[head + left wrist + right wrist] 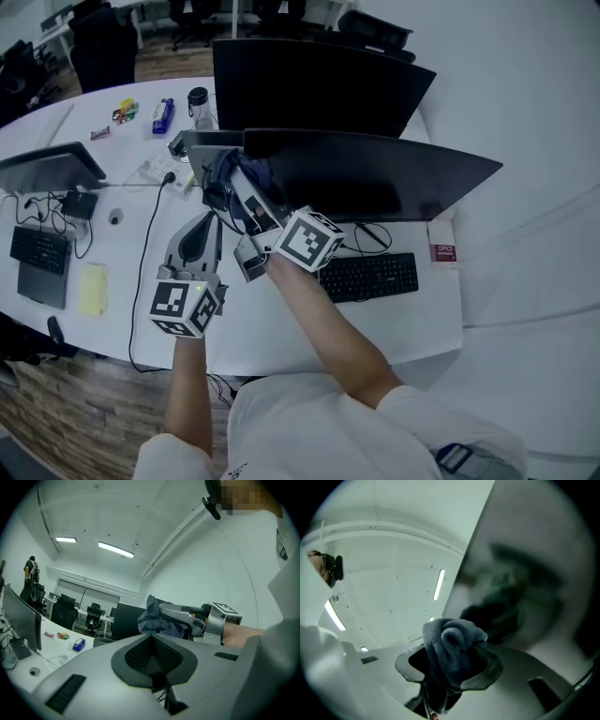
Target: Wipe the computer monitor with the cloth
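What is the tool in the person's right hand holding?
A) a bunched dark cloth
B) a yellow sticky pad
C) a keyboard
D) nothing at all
A: the right tool is clamped on a bunched dark cloth, which bulges out between its jaws.

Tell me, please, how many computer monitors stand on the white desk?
3. The nearest monitor spans the middle of the desk; a second monitor stands just behind it; a third monitor is at the left edge. Others may sit beyond the frame.
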Motion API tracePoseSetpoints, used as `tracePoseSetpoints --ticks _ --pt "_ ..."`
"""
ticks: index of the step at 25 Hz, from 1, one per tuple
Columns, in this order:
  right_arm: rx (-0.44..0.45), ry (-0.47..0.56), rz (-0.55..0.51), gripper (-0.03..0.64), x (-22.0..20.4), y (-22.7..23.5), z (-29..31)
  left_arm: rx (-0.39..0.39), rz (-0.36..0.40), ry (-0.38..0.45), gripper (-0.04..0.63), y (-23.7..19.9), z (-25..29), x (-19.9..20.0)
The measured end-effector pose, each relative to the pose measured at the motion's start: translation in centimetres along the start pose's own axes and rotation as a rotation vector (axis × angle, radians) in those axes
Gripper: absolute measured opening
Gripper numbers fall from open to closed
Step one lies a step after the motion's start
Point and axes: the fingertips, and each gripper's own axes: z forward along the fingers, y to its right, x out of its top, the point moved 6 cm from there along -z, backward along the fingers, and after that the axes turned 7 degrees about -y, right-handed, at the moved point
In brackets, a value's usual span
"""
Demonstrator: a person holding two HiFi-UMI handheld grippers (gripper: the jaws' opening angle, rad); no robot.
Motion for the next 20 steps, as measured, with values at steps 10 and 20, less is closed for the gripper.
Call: tracePoseSetpoints --ticks 10,20 --pt "0.040 0.016 -0.148 0.161 4.7 -3.7 0.1 -0.034 0.014 0.023 0.006 1.7 0.1 1.1" --pt "-0.053 -0.071 -0.568 0.161 10.5 -6.8 0.1 -0.047 0.014 0.045 0.006 2.7 0.4 1.6"
